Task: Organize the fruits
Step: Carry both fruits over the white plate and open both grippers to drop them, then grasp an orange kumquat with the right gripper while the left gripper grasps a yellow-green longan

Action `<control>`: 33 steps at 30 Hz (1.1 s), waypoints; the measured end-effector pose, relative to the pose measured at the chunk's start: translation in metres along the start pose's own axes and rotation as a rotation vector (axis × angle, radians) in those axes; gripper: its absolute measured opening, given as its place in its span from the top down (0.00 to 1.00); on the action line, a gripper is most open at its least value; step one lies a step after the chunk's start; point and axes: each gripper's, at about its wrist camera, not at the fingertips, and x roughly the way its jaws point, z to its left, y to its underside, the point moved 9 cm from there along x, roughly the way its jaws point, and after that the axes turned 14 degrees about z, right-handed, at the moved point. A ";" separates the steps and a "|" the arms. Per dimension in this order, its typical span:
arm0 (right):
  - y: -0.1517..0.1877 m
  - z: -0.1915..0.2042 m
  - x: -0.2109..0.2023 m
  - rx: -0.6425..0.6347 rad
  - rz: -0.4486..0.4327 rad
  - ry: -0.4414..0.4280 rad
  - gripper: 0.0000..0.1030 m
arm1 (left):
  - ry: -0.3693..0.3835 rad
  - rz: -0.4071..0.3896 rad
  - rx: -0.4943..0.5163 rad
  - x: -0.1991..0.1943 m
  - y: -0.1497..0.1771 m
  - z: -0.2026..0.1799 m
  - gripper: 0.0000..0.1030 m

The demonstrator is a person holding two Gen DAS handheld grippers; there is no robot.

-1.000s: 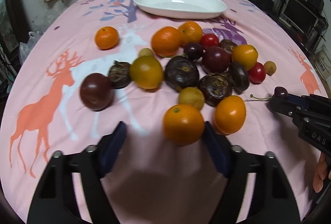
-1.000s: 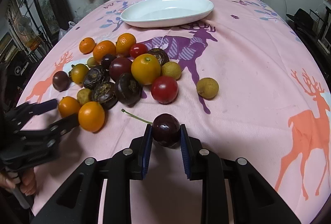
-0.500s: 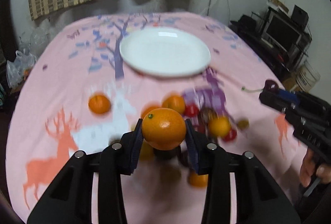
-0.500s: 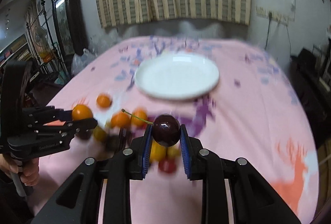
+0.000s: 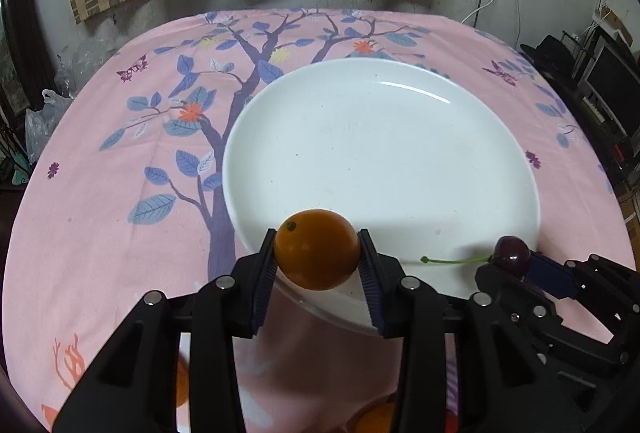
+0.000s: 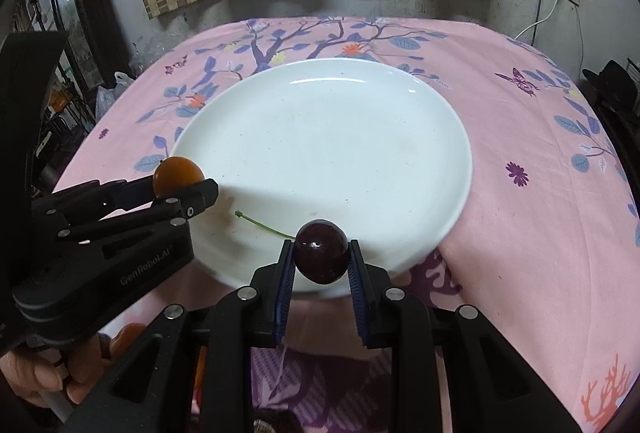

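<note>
My left gripper (image 5: 317,259) is shut on an orange (image 5: 316,249) and holds it over the near rim of the white plate (image 5: 380,145). My right gripper (image 6: 320,261) is shut on a dark cherry (image 6: 321,251) with a green stem, also above the plate's near rim (image 6: 320,137). In the left wrist view the cherry (image 5: 512,255) and right gripper (image 5: 520,269) are at the plate's right edge. In the right wrist view the orange (image 6: 178,173) and left gripper (image 6: 188,189) are at the plate's left edge. The plate holds no fruit.
A pink cloth (image 5: 120,153) with tree and deer prints covers the table. Parts of the other fruits (image 5: 376,419) show under the grippers at the bottom edge. Curtains and a wall stand behind; electronics (image 5: 608,81) stand at the right.
Both grippers moved forward from above the fruit pile to the plate's near rim, carrying the orange and the cherry. The fruit pile has dropped out of view below.
</note>
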 end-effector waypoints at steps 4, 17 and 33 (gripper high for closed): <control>0.003 0.003 -0.007 -0.010 -0.024 0.023 0.51 | 0.001 -0.041 0.025 -0.019 0.003 -0.008 0.29; 0.144 -0.003 -0.081 -0.053 -0.029 -0.009 0.44 | -0.004 -0.115 0.124 -0.102 0.148 0.016 0.18; 0.228 0.068 -0.059 -0.153 0.087 -0.085 0.44 | 0.041 -0.065 0.030 -0.082 0.243 0.050 0.18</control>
